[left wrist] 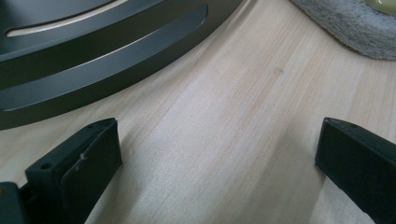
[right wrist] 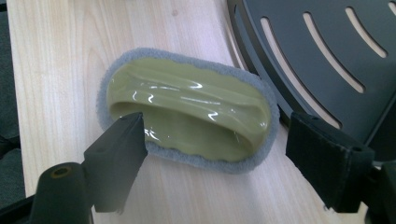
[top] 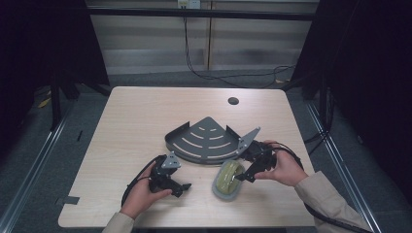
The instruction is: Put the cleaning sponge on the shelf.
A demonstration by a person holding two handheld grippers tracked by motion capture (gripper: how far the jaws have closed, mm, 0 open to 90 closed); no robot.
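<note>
A: How are the jaws of the right gripper being held?

B: They are being kept spread wide, with nothing pinched. The scrubbing pad is being framed between them, its glossy olive handle lying roughly crosswise in the gap; one jaw is being seen over the pad's grey felt rim, the other just off its far end. Whether either jaw is touching cannot be told. The spread is probably being kept so that the handle can be closed on.

A: And outward from there?

B: The pad is being rested flat on the tabletop, just beside the curved wall of the dark slotted corner shelf, near enough that the right-hand jaw is being crowded by it.

A: The left gripper?

B: Its jaws are also being held apart, over bare wood, empty. It is being parked low and clear of the pad, likely so that the reach is left unobstructed. In the left gripper view, the shelf's rim and an edge of the pad are being shown beyond.
</note>
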